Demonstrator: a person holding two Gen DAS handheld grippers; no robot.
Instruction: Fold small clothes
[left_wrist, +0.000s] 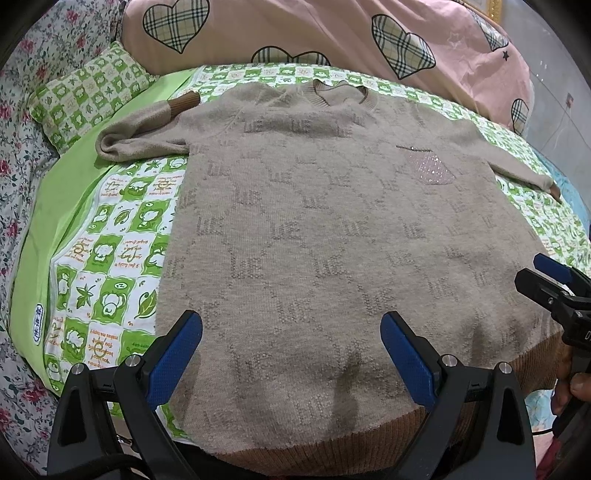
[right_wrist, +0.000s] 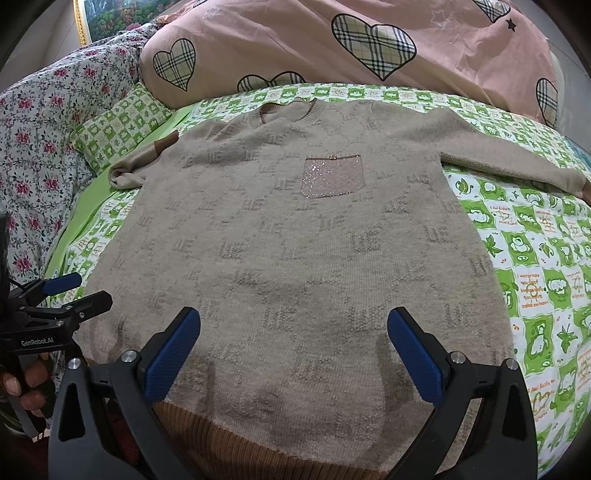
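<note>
A beige knit sweater (left_wrist: 314, 221) (right_wrist: 295, 240) with a glittery chest pocket (right_wrist: 332, 177) lies flat, face up, on the bed, collar far, brown ribbed hem (left_wrist: 406, 428) near me. Its left sleeve (left_wrist: 147, 129) is bent back on itself; the right sleeve (right_wrist: 509, 155) stretches out sideways. My left gripper (left_wrist: 291, 350) hovers open over the hem's left part, nothing between its blue pads. My right gripper (right_wrist: 293, 347) hovers open over the hem's right part, also empty. Each gripper shows at the edge of the other's view: the right gripper (left_wrist: 543, 273), the left gripper (right_wrist: 74, 291).
The sweater rests on a green-and-white cartoon-print sheet (left_wrist: 110, 258). A matching small pillow (left_wrist: 88, 92) lies at the far left, a pink heart-print quilt (right_wrist: 369, 44) along the back, floral bedding (right_wrist: 37, 147) on the left. A person's hand (right_wrist: 26, 384) holds the left gripper's handle.
</note>
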